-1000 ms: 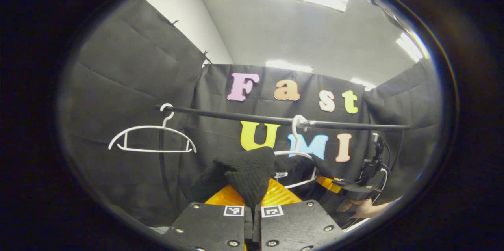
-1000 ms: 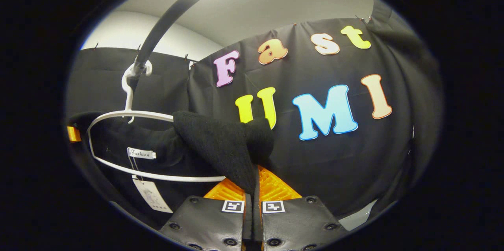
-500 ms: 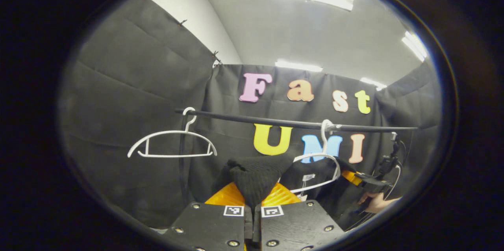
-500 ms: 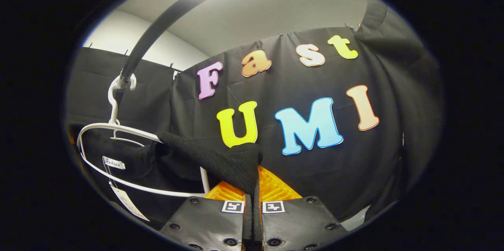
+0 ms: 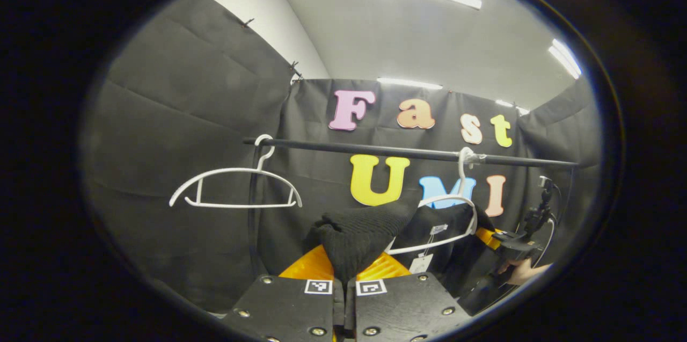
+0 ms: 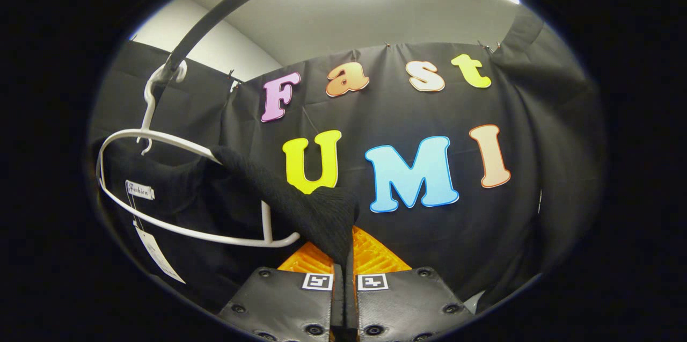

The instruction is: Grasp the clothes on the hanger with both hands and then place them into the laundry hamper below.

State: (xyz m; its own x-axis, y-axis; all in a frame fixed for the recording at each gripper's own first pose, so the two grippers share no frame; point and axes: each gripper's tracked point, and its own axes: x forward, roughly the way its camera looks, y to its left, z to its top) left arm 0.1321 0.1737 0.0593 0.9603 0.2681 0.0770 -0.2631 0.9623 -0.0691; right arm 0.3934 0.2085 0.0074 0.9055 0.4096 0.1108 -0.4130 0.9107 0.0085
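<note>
Left gripper view: my left gripper (image 5: 344, 277) jaws clenched on black garment (image 5: 359, 234); right gripper (image 6: 344, 272) likewise; white hanger (image 6: 177, 191) on rail (image 5: 375, 150).

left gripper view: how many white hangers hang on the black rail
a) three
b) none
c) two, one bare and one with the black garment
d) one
c: a bare hanger hangs near the end of the rail, and a second hanger farther along carries the black garment.
</note>
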